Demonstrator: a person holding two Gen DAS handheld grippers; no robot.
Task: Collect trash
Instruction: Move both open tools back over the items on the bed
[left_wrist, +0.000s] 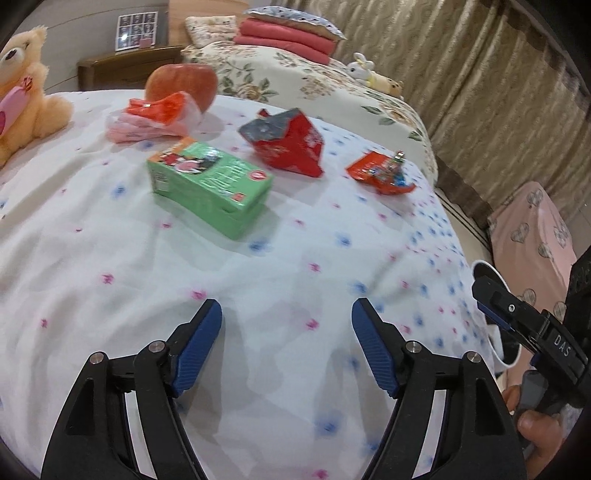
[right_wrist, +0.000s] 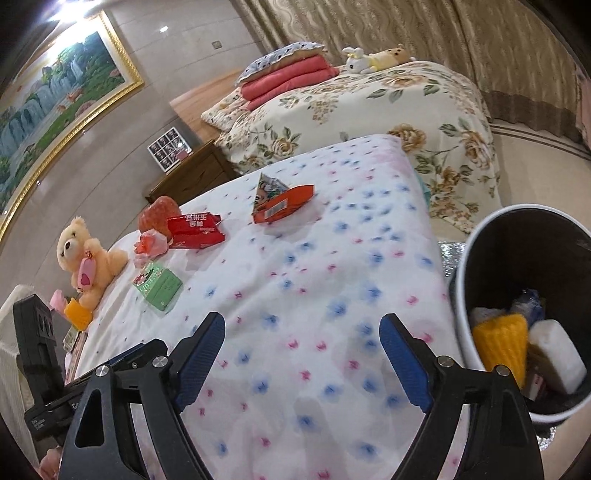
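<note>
Trash lies on the white flowered bedspread (left_wrist: 110, 295). In the left wrist view a green carton (left_wrist: 210, 184) lies ahead of my left gripper (left_wrist: 287, 314), which is open and empty low over the cloth. Beyond the carton are a crushed red carton (left_wrist: 286, 144), a small red wrapper (left_wrist: 382, 171) and a pink plastic bag (left_wrist: 155, 118). My right gripper (right_wrist: 303, 328) is open and empty above the bedspread's near end. To its right stands a black bin (right_wrist: 461, 258) holding yellow and white items. The green carton (right_wrist: 159, 286), a red box (right_wrist: 195, 229) and an orange carton (right_wrist: 282, 201) lie farther up the bed.
An apple (left_wrist: 181, 86) and a teddy bear (left_wrist: 22, 103) sit at the bed's far left. A second bed (right_wrist: 369, 110) with folded red blankets stands behind, beside a wooden nightstand (right_wrist: 192, 173). Curtains line the far wall. A pink heart-print cloth (left_wrist: 535, 229) hangs right.
</note>
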